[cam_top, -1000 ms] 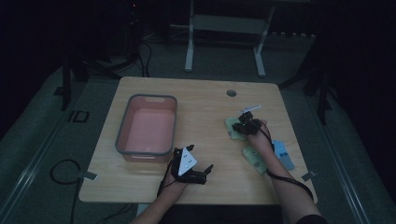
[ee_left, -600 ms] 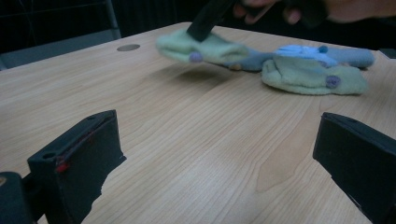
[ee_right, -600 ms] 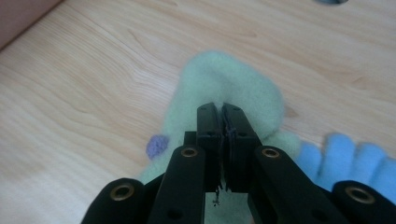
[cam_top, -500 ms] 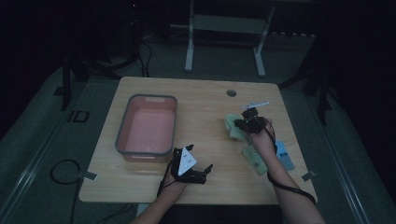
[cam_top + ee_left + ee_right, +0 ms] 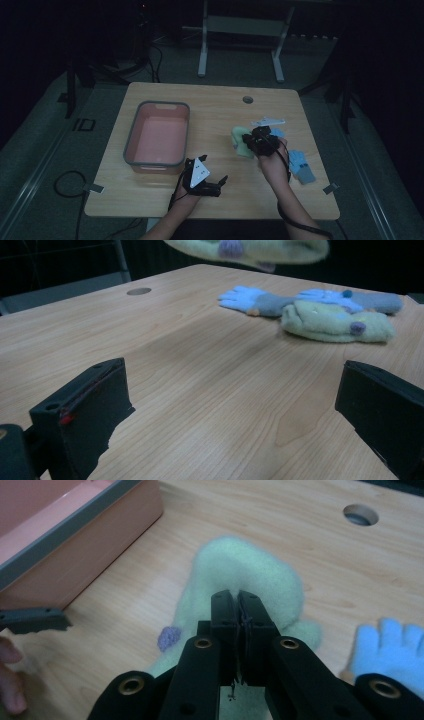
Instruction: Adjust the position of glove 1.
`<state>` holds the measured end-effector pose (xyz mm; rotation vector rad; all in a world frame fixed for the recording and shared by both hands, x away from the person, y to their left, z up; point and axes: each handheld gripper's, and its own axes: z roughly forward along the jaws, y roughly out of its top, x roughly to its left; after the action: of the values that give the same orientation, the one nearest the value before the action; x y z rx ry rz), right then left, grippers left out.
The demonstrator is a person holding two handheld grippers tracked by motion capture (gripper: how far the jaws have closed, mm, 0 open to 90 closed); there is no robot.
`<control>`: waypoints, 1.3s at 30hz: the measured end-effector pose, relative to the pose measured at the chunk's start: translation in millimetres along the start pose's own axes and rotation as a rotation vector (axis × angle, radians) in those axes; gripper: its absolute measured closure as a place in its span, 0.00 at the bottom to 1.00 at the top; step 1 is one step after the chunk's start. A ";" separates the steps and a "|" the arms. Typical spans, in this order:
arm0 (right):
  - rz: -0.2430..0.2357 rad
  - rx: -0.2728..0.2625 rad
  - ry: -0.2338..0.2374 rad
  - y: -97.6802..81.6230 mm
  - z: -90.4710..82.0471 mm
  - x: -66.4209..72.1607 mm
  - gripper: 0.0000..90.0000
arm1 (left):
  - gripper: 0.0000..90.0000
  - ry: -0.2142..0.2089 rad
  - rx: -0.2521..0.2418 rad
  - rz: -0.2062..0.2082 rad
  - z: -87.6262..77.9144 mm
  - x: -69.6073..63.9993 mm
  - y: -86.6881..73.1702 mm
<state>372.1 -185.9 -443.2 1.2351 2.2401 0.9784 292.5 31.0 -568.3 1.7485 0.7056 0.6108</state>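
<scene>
My right gripper [image 5: 260, 141] is shut on a pale green mitten [image 5: 241, 142] and holds it above the table, right of centre. In the right gripper view the shut jaws [image 5: 239, 611] pinch the mitten [image 5: 245, 572], which hangs below them with a purple dot on it. The held mitten [image 5: 250, 247] hangs at the top of the left gripper view. My left gripper [image 5: 214, 184] rests near the table's front edge. It stands open [image 5: 235, 405], with bare wood between its jaws.
A pink bin [image 5: 131, 142] with a grey rim stands on the left half of the table; its wall [image 5: 85, 542] lies close to the held mitten. Blue gloves [image 5: 301, 166] and a second green mitten [image 5: 335, 322] lie at the right. A cable hole [image 5: 248, 99] sits far back.
My right gripper has risen off the table with the green mitten and shifted a little to the left. My left gripper has stayed put.
</scene>
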 end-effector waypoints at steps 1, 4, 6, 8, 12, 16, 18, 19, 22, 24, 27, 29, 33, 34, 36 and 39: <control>0.002 0.000 -0.003 -1.9 0.3 3.1 0.97 | 0.01 0.000 -0.001 0.003 0.0 -0.3 0.0; 0.013 0.018 0.003 -11.4 3.7 10.6 0.97 | 0.01 0.000 -0.001 0.006 0.1 -1.0 -0.1; 0.004 0.034 -0.008 -19.5 8.5 14.2 0.97 | 0.01 -0.002 -0.001 0.006 -0.1 -0.6 -0.1; 0.025 0.050 -0.004 -28.3 13.7 14.9 0.97 | 0.01 -0.002 -0.002 0.005 -0.1 -0.7 -0.1; 0.055 0.080 0.000 -43.5 24.7 17.1 0.97 | 0.01 -0.001 0.000 0.005 -0.2 -0.9 -0.1; 0.063 0.086 -0.019 -50.5 32.2 21.4 0.96 | 0.01 0.000 -0.001 0.007 0.0 -1.0 -0.1; 0.072 0.095 -0.016 -53.2 36.7 23.5 0.96 | 0.01 0.000 -0.001 0.007 0.0 -1.3 -0.1; 0.060 0.099 -0.028 -54.4 39.5 25.0 0.96 | 0.01 0.000 -0.002 0.008 0.0 -1.3 -0.1; 0.049 0.120 -0.037 -57.6 49.7 25.0 0.96 | 0.01 -0.001 -0.002 0.007 0.0 -1.3 -0.1; 0.052 0.138 -0.033 -62.1 56.1 22.7 0.94 | 0.01 -0.001 -0.002 0.007 -0.1 -1.1 -0.1; 0.063 0.158 -0.012 -70.6 65.9 21.2 0.86 | 0.01 -0.003 -0.002 0.007 0.0 -1.2 -0.1; 0.072 0.146 -0.009 -72.3 66.2 20.4 0.84 | 0.01 -0.003 -0.001 0.007 0.0 -0.9 -0.1; 0.070 0.131 -0.006 -69.0 63.1 18.9 0.78 | 0.01 -0.004 -0.002 0.007 0.0 -1.1 -0.1; 0.067 0.123 0.000 -67.6 60.8 18.1 0.77 | 0.01 -0.004 -0.001 0.006 0.0 -1.1 -0.1; 0.051 0.105 -0.015 -64.9 55.7 16.7 0.76 | 0.01 -0.004 -0.001 0.006 0.0 -0.8 0.0; 0.032 0.084 -0.013 -59.8 48.0 11.4 0.75 | 0.01 -0.004 -0.001 0.006 0.0 -1.0 -0.1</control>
<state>362.3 -179.6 -519.8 1.3136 2.2785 0.8936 291.9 30.3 -568.5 1.7509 0.6968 0.6117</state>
